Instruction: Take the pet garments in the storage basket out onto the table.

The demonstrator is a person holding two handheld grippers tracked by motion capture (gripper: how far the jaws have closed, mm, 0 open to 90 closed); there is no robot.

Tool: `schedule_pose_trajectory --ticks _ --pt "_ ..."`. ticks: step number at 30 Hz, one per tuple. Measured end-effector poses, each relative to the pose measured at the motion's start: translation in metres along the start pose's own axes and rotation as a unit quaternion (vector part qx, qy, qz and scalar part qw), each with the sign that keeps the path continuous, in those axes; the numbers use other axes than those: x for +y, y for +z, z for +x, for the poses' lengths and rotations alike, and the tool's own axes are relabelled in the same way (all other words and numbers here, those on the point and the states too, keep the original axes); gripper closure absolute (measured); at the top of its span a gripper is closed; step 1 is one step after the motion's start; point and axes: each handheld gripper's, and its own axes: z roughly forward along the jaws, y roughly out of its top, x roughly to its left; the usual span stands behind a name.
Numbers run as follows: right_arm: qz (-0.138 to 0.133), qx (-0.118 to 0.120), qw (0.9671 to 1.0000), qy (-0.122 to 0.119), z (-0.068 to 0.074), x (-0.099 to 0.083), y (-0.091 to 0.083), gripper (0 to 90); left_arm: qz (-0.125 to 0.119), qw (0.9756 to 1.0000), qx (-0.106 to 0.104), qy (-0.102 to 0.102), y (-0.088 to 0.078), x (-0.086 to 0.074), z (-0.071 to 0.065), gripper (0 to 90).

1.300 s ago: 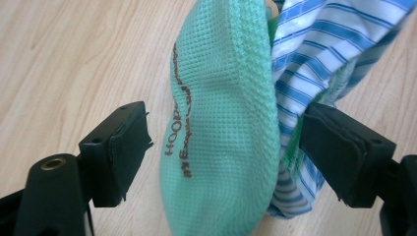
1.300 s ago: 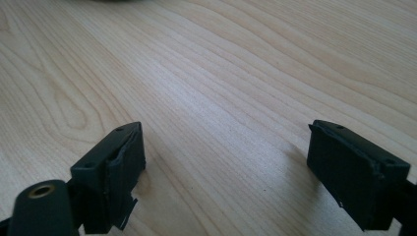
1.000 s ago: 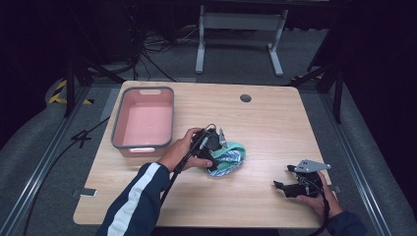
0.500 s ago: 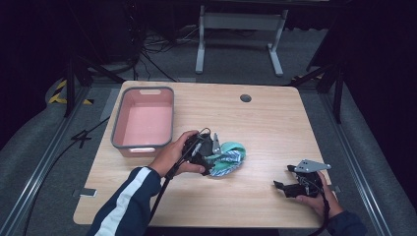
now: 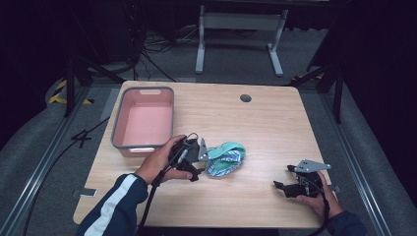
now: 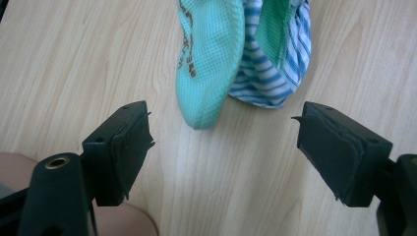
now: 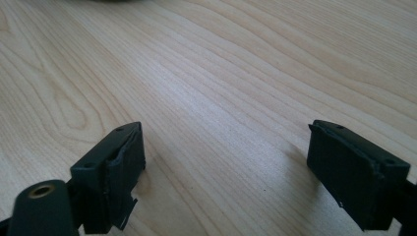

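Light wood table [image 5: 265,123] in a dark room, metal stand legs [image 5: 236,29] behind at 12 o'clock. Pink bin [image 5: 143,120] at 10 o'clock, lots of bare wood toward 1 and 3. Left gripper [image 5: 199,160] has slid back a bit, jaws spread wide, teal sock bundle [image 6: 236,54] just past them mid-table. Right gripper [image 5: 281,186] hasn't budged at 5 o'clock, jaws apart, nothing between.

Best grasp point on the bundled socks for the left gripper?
Probably the green toe of the socks: it sticks out toward the open left gripper, flat on the table. Come in straight along the jaws; the striped part behind is bulkier.
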Motion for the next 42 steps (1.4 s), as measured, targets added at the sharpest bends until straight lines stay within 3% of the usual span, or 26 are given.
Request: schedule_pose_trajectory --ticks 23,34,42 --pt "0.0 0.0 1.0 0.0 0.0 0.0 0.0 15.0 0.013 0.9999 0.009 -0.005 -0.013 -0.064 -0.011 21.5" --pt "0.0 0.0 1.0 0.0 0.0 0.0 0.0 15.0 0.023 0.9993 0.018 -0.023 -0.017 -0.093 -0.013 21.1" --pt "0.0 0.0 1.0 0.0 0.0 0.0 0.0 15.0 0.018 0.9982 0.022 -0.052 -0.021 -0.116 -0.011 21.0"
